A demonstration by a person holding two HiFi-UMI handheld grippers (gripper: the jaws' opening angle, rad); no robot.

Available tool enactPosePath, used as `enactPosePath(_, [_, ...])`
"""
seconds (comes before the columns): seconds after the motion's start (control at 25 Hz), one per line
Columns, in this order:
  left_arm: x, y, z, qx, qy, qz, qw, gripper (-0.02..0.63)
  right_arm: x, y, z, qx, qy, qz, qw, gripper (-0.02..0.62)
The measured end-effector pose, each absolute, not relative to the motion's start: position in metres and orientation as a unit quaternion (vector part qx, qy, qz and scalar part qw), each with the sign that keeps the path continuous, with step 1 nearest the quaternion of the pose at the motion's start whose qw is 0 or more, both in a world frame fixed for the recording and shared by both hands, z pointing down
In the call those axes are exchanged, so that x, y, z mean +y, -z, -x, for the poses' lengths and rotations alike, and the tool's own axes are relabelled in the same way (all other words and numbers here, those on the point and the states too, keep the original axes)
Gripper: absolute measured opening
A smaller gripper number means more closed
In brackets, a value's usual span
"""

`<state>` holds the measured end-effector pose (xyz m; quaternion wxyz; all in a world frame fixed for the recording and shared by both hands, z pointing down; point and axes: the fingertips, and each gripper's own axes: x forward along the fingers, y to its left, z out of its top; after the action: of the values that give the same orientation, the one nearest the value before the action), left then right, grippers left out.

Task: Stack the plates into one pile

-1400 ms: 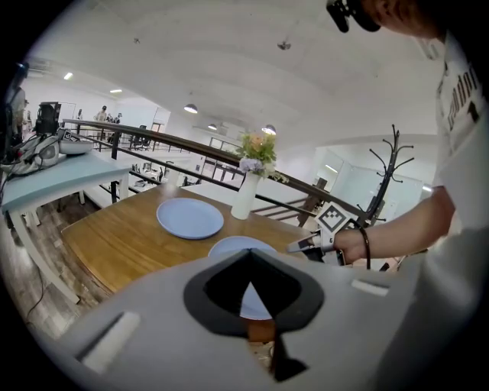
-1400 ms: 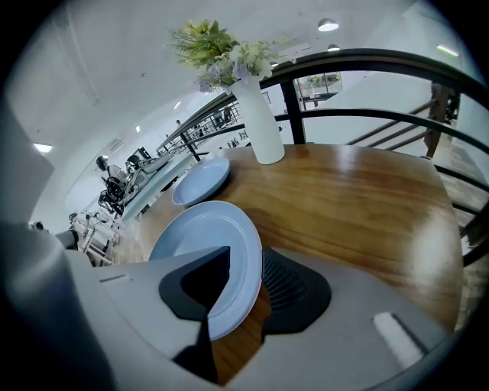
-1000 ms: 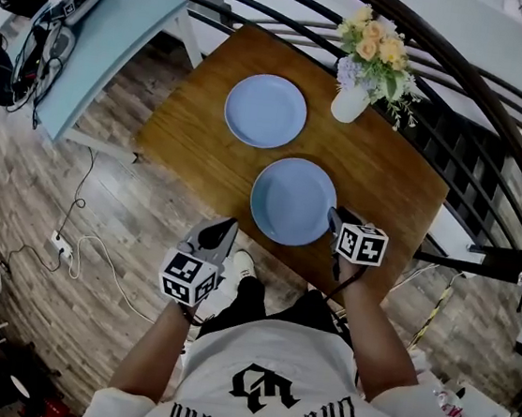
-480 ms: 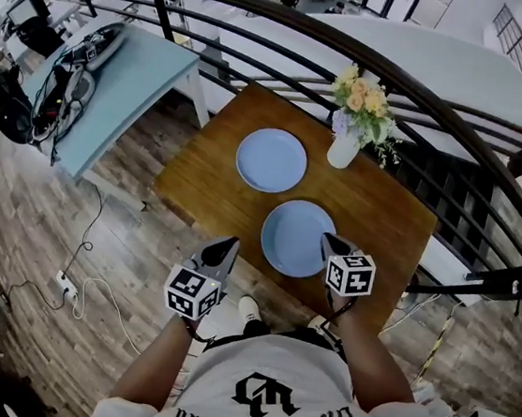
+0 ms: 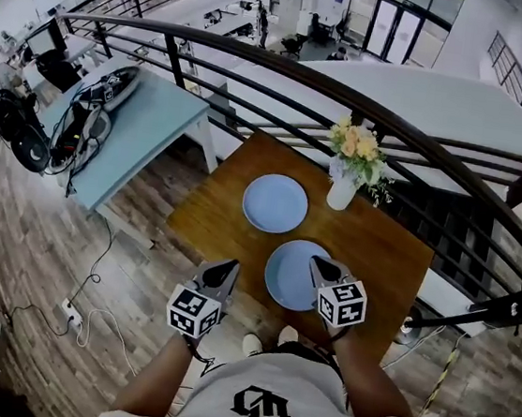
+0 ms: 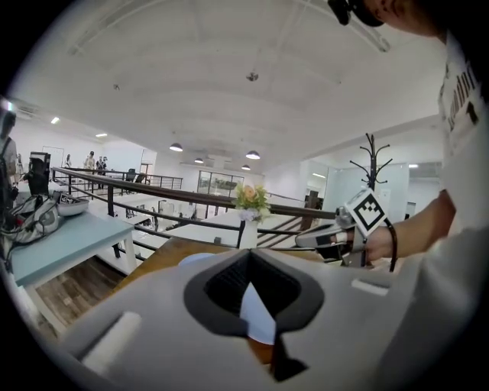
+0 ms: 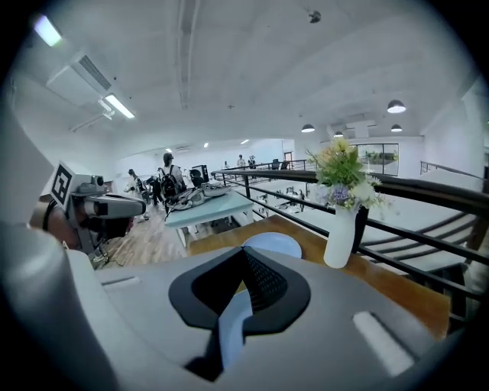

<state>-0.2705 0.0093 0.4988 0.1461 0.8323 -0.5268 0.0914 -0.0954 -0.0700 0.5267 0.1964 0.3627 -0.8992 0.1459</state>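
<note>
Table (image 5: 383,256): wooden, set against a curved railing (image 5: 260,66); it carries two blue plates and a vase.
Far plate (image 5: 276,203): lies flat near the table's left edge, nothing on it.
Near plate (image 5: 289,271): lies flat just inside the table's near edge, about midway along it; a strip of bare wood separates it from the far plate.
Vase (image 5: 341,192): white, holds flowers, stands at the far edge by the railing, right of the far plate and clear of both plates.
Right gripper (image 5: 318,265): jaws clenched together with nothing pinched. In the head view its tip overlaps the near plate's right rim. In its own view the table lies below it and the far plate ahead, so it appears to be held above the plate and not on it. The blue sliver under the jaw tips is probably the near plate underneath.
Left gripper (image 5: 228,267): jaws closed and empty; held off the near edge, left of the near plate.
Task status: judged not started, since the plates are flat and apart.
Why so held: the right gripper is on the near plate's rim side, probably to lift that plate onto the far one. The jaws must open first.
Risk: the vase stands close to the carry path.
</note>
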Motion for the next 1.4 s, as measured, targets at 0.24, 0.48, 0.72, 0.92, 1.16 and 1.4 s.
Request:
enactPosePath(0.24, [-0.008,-0.49,0.275,-0.532,-0.098,-0.83,0.135,0.046,-0.088,-0.516,0.104,-0.908,-0.136,-0.352,0.183,0.003])
enactPosePath(0.48, [-0.04,-0.487,0.264,-0.53,-0.104,-0.83,0.137,0.044,-0.115,-0.506,0.098,-0.912,-0.132,-0.344,0.181,0.003])
enactPosePath(0.72, [-0.076,-0.49,0.231,-0.519,-0.117,-0.836,0.135,0.046,-0.147,-0.503,0.08,-0.914,-0.135,-0.339,0.177,0.003])
enactPosePath(0.92, [-0.094,-0.505,0.218,-0.518,-0.123,-0.834,0.141,0.046,-0.159,-0.514,0.073,-0.915,-0.138,-0.333,0.179,0.003])
enactPosePath(1.16, [-0.123,-0.525,0.232,-0.508,-0.131,-0.837,0.156,0.046,-0.177,-0.539,0.083,-0.905,-0.163,-0.339,0.197,0.003])
enactPosePath(1.4, [-0.163,-0.543,0.258,-0.482,-0.124,-0.849,0.178,0.044,-0.211,-0.561,0.106,-0.888,-0.185,-0.366,0.207,0.003])
